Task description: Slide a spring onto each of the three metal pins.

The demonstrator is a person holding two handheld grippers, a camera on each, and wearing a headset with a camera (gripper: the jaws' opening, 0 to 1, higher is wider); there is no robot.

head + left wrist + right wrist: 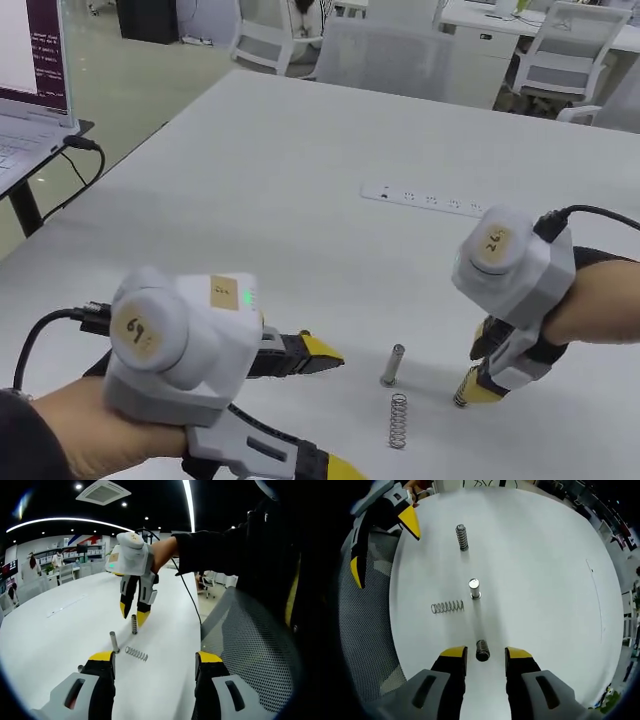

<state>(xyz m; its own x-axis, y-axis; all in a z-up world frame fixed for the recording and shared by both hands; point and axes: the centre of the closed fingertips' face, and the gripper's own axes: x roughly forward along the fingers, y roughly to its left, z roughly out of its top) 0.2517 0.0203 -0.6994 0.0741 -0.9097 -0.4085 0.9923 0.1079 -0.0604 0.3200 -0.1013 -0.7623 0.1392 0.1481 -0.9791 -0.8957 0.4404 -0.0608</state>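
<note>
Three short metal pins stand on the white table [300,200]. The middle pin [475,588] [393,365] is bare. A loose spring [447,607] [398,420] [136,653] lies flat beside it. The far pin [462,536] carries a spring. The near pin [482,650] [134,624] also wears a spring and stands between the jaws of my right gripper [485,655] [470,378], which points down, open, with small gaps on both sides. My left gripper [156,660] [335,410] hovers open and holds nothing, low at the table's near edge, left of the pins.
A white power strip [425,200] lies further back on the table. A laptop [30,70] on a side stand is at the far left, its cable hanging. Office chairs [370,50] line the far edge. A mesh chair back [250,645] is beside the left gripper.
</note>
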